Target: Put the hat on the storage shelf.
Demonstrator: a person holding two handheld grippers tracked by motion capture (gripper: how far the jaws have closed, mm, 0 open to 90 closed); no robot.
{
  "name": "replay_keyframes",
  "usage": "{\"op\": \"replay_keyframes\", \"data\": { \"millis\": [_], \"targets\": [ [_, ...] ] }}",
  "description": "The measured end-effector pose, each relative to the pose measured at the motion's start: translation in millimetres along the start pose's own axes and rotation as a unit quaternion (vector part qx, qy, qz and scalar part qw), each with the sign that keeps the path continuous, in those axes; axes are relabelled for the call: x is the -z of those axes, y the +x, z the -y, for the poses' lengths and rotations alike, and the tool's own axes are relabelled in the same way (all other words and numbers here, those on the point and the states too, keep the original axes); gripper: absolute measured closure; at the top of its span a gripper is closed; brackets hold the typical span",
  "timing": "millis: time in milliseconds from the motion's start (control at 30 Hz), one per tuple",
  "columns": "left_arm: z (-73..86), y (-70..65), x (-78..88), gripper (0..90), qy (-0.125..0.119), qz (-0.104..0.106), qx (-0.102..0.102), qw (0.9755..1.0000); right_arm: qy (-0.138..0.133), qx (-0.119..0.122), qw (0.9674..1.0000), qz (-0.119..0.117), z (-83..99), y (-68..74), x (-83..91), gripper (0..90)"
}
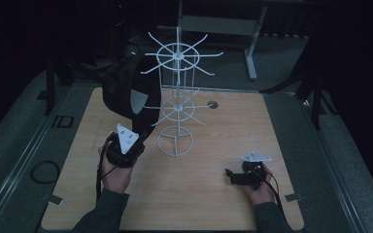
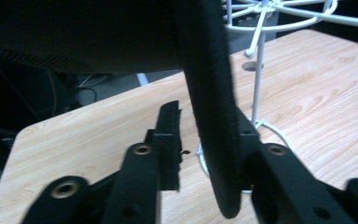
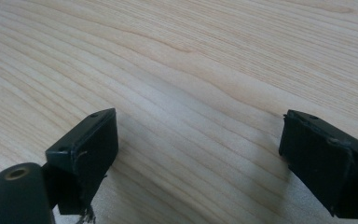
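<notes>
The bag (image 1: 124,85) is already hung on the rack (image 1: 177,104), far left. Its strap (image 2: 212,116) lies between the left gripper (image 2: 205,135)'s parted jaws, unclamped; withdrawal remains. The right gripper (image 3: 198,149) rests apart on the surface (image 3: 191,56).

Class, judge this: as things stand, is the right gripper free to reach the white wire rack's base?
Probably yes: the right gripper lies with jaws open on bare table, nothing between it and the rack's base.

Black bag (image 1: 126,85) hides left side of white wire rack (image 1: 177,104) in high view. In left claw view, bag body cut off by top edge; strap (image 2: 212,116) covers right jaw's pad.
</notes>
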State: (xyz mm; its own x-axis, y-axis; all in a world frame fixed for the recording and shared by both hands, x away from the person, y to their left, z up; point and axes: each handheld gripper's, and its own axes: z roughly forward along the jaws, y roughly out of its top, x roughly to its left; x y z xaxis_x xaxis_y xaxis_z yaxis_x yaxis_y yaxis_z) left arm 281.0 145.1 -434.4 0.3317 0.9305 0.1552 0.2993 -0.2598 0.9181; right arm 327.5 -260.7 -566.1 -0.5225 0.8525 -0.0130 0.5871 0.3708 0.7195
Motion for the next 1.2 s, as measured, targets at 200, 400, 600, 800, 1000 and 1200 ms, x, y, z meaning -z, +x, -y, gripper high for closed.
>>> {"op": "replay_keyframes", "data": {
  "millis": [200,400,600,800,1000,1200],
  "targets": [
    [-0.9,2.1,1.4,57.0,-0.001,0.01,0.013,0.9999,0.0,0.0,1.0,0.0,0.0,-0.1,0.0,11.5],
    [-1.2,3.5,1.7,46.6,0.0,0.02,0.024,0.9995,0.0,0.0,1.0,0.0,0.1,0.1,0.0,11.5],
    [-0.4,4.2,3.7,40.3,-0.005,0.025,0.036,0.999,0.0,0.0,1.0,0.0,0.1,0.2,0.1,11.5],
    [-0.7,6.8,7.1,36.5,-0.012,0.042,0.056,0.9975,-0.001,0.0,1.0,0.0,0.1,0.2,0.0,11.5],
    [-0.4,8.8,9.8,32.5,-0.016,0.054,0.068,0.9961,-0.001,0.0,1.0,-0.001,0.1,0.2,0.0,11.5],
    [0.0,8.9,12.7,28.4,-0.019,0.067,0.075,0.9948,-0.001,0.0,1.0,-0.001,0.1,0.3,0.0,11.5]
  ]
}}
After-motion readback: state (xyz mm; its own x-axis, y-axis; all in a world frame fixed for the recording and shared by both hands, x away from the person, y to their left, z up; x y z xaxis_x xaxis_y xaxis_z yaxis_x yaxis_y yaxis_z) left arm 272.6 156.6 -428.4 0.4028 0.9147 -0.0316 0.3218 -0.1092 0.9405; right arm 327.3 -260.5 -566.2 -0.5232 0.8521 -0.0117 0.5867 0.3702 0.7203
